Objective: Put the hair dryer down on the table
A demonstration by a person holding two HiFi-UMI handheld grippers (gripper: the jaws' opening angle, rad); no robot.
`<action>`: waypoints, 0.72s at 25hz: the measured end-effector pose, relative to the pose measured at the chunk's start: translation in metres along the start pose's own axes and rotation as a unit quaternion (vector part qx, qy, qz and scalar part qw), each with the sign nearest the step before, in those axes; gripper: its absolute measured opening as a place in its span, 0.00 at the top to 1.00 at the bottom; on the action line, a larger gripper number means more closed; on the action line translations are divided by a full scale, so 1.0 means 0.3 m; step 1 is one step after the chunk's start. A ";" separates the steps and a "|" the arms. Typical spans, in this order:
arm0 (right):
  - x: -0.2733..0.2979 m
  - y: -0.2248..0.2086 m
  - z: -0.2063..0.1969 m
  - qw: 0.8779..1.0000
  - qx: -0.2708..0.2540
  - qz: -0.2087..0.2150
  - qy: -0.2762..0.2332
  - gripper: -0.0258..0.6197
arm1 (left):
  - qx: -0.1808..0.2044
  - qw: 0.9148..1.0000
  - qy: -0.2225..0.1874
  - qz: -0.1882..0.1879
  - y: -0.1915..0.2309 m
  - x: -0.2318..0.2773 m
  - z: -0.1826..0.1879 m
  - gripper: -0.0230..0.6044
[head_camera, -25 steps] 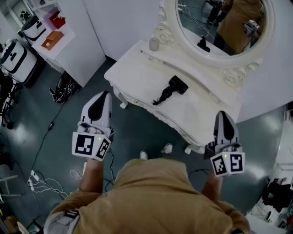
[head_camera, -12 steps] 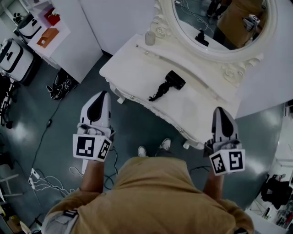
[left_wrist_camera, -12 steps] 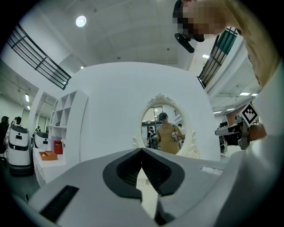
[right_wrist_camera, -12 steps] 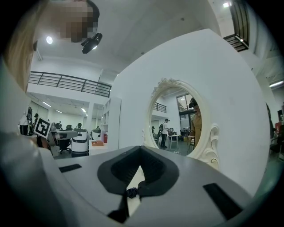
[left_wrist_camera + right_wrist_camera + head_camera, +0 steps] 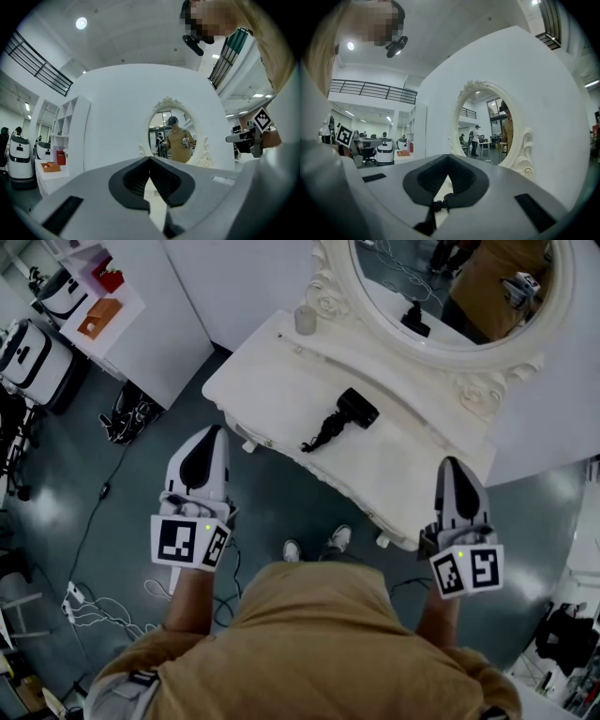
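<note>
Hair dryer (image 5: 352, 412): one, on one table (image 5: 267, 381); left tool (image 5: 214, 431), right tool (image 5: 455, 464) closed.

The mirror (image 5: 398, 282) is cut off by the top edge, and so is the person (image 5: 487, 282) reflected in it. The grey object (image 5: 305, 319) on the table's (image 5: 272, 381) upper-left corner is too small to identify.

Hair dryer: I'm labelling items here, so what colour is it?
The hair dryer is black, clearest in the head view.
</note>
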State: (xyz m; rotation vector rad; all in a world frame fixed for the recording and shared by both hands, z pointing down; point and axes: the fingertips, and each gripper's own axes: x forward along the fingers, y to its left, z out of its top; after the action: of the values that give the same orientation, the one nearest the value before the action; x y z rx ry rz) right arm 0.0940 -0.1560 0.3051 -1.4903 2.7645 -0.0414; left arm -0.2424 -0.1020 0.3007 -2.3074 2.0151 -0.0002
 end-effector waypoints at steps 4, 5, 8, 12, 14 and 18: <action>0.021 -0.014 -0.007 1.000 0.005 0.004 -0.002 0.96 | 0.000 1.000 0.003 0.000 -0.011 0.016 -0.004 0.96; 0.027 -0.016 -0.006 1.000 0.004 0.006 -0.003 0.96 | 0.000 1.000 0.004 0.000 -0.013 0.021 -0.008 0.96; 0.039 -0.025 -0.009 1.000 0.000 0.009 -0.005 0.96 | 0.001 1.000 0.008 -0.001 -0.023 0.036 -0.018 0.96; 0.052 -0.046 -0.014 1.000 0.005 0.004 -0.010 0.96 | 0.004 1.000 0.007 -0.003 -0.034 0.056 -0.013 0.96; 0.060 -0.047 -0.013 1.000 0.007 0.005 -0.013 0.96 | 0.006 1.000 0.007 -0.003 -0.033 0.062 -0.009 0.96; 0.080 -0.049 -0.018 1.000 0.008 0.013 -0.015 0.96 | 0.008 1.000 0.004 0.004 -0.030 0.078 0.000 0.96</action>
State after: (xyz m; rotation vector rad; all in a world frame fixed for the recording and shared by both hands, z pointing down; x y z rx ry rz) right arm 0.0930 -0.1842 0.3110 -1.4385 2.7520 -0.0415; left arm -0.2302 -0.1238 0.3001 -2.2933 2.0209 -0.0252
